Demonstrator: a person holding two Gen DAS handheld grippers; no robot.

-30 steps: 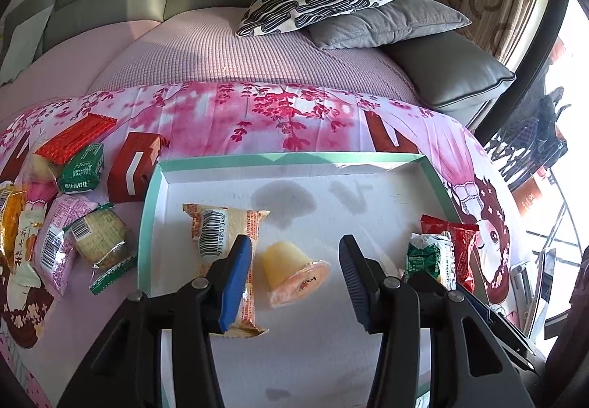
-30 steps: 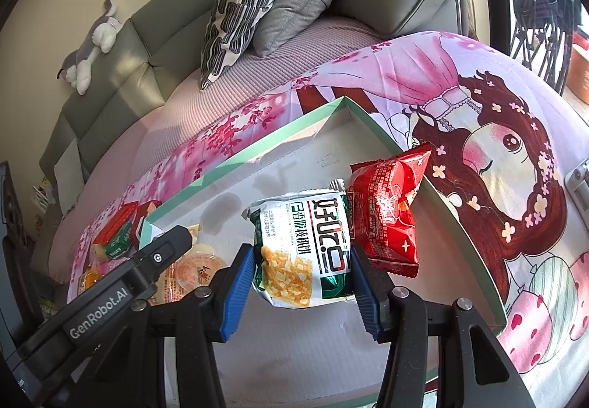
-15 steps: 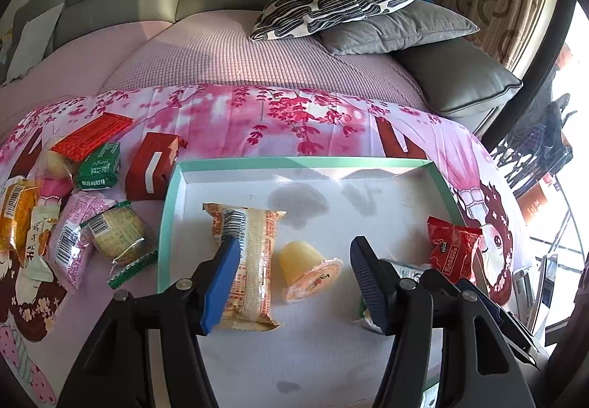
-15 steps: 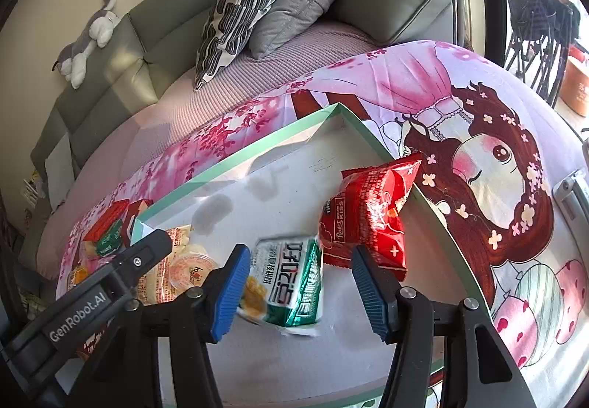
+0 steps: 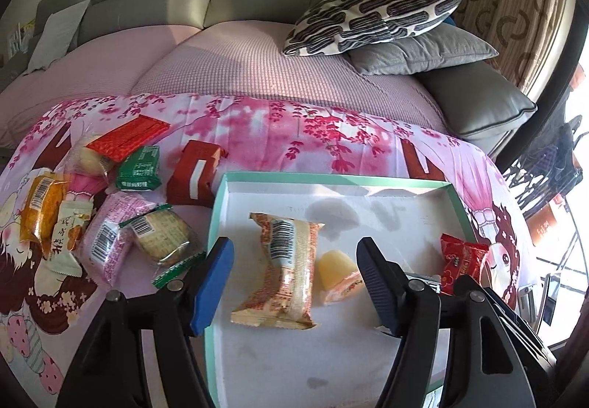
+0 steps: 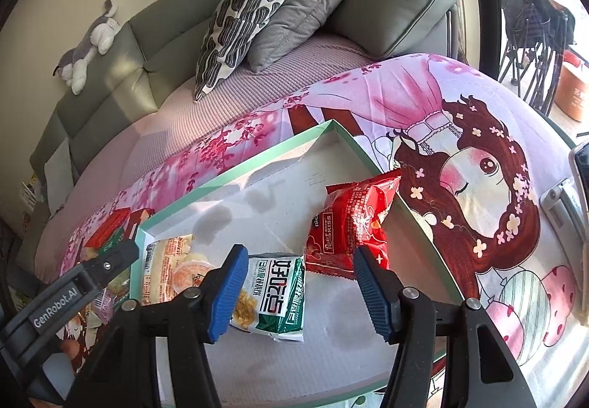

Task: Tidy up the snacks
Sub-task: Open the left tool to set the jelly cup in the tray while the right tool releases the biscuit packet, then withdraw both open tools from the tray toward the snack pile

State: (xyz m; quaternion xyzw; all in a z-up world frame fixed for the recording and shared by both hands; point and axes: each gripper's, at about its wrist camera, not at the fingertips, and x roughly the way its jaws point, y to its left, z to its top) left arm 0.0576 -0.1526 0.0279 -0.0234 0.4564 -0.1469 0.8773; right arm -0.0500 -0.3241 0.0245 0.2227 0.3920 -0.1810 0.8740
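A shallow mint-rimmed white tray [image 5: 217, 224] [image 6: 353, 145] lies on the pink printed cloth. It holds an orange-white cake packet [image 5: 283, 268], a yellow jelly cup [image 5: 337, 272], a red snack bag [image 6: 349, 224] [image 5: 460, 257] and a green-white snack bag [image 6: 274, 294]. My left gripper [image 5: 294, 283] is open above the cake packet and jelly cup. My right gripper [image 6: 298, 292] is open and empty, with the green-white bag lying on the tray between its fingers.
Several loose snacks [image 5: 106, 205] lie on the cloth left of the tray, among them a red box [image 5: 193, 174] and a green packet [image 5: 140, 169]. A grey sofa with pillows [image 5: 375, 18] stands behind. The left gripper's body [image 6: 73, 290] shows at the right wrist view's left.
My right gripper opened and let go of the green-white bag, which now lies flat in the tray. My left gripper drew back and left, staying open.
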